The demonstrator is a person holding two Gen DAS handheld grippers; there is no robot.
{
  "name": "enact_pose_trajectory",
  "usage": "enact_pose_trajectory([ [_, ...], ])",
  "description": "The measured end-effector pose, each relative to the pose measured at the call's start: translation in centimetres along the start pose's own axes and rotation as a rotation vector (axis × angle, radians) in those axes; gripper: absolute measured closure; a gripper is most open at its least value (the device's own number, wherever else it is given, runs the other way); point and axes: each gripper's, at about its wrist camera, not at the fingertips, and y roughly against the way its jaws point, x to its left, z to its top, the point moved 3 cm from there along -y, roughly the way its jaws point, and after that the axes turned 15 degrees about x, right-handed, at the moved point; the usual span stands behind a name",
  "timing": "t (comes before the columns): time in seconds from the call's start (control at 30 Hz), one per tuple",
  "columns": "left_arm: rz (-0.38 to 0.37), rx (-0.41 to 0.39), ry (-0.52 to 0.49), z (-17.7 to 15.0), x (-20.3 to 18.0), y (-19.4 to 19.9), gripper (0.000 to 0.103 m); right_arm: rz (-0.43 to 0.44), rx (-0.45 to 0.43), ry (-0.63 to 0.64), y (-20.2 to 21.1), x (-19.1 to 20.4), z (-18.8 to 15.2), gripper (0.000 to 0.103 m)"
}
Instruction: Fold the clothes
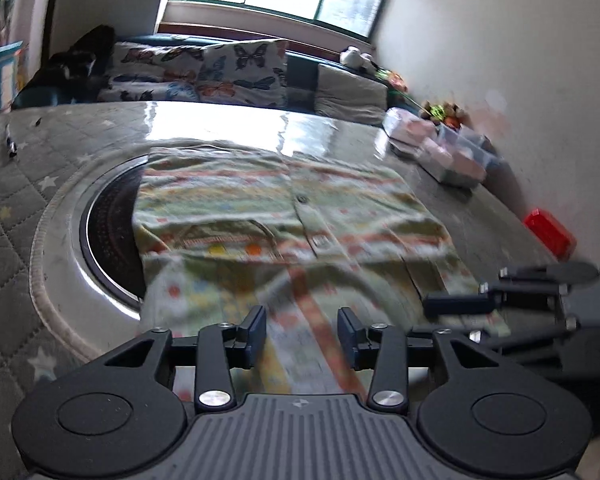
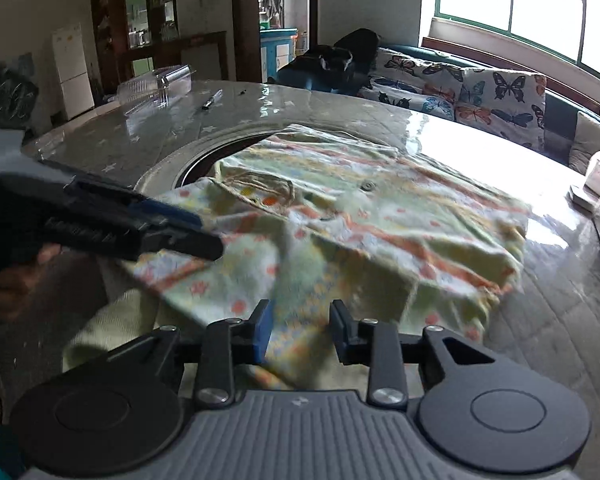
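A pale green buttoned shirt with orange stripes and coloured dots lies spread on the table, partly over a round inset; it also shows in the right wrist view. My left gripper is open just above the shirt's near hem, with the cloth between and under its fingers. My right gripper is open over the shirt's near edge. The right gripper also shows at the right of the left wrist view. The left gripper also shows at the left of the right wrist view, over a shirt corner.
The quilted star-pattern table cover surrounds a round dark inset with a metal rim. Boxes and plastic containers and a red box stand at the right by the wall. A pen and a clear tray lie far left. A butterfly-print sofa is behind.
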Motion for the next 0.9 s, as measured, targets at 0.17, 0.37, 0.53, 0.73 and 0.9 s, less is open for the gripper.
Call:
enact_pose_trajectory([
  [0.17, 0.049, -0.017, -0.071, -2.1, -1.1, 1.0, 0.052, -0.005, -0.006, -0.054, 1.1, -0.9, -1.7, 0.072],
  [0.37, 0.051, -0.021, -0.071, -3.4, -0.8, 1.8, 0.049, -0.005, -0.025, -0.065, 1.9, -0.8, -3.0, 0.071],
  [0.53, 0.027, 0.008, -0.065, -4.0, -0.5, 3.1, 0.047, -0.019, -0.025, -0.062, 2.7, -0.8, -3.2, 0.070],
  [0.73, -0.049, 0.080, 0.003, -4.9, -0.9, 4.7, 0.038, -0.049, -0.022, -0.006, 3.7, 0.0, -3.7, 0.069],
  [0.9, -0.123, 0.152, 0.077, -5.6, -1.5, 4.9, 0.037, -0.081, -0.009, 0.058, 4.5, 0.8, -4.4, 0.066],
])
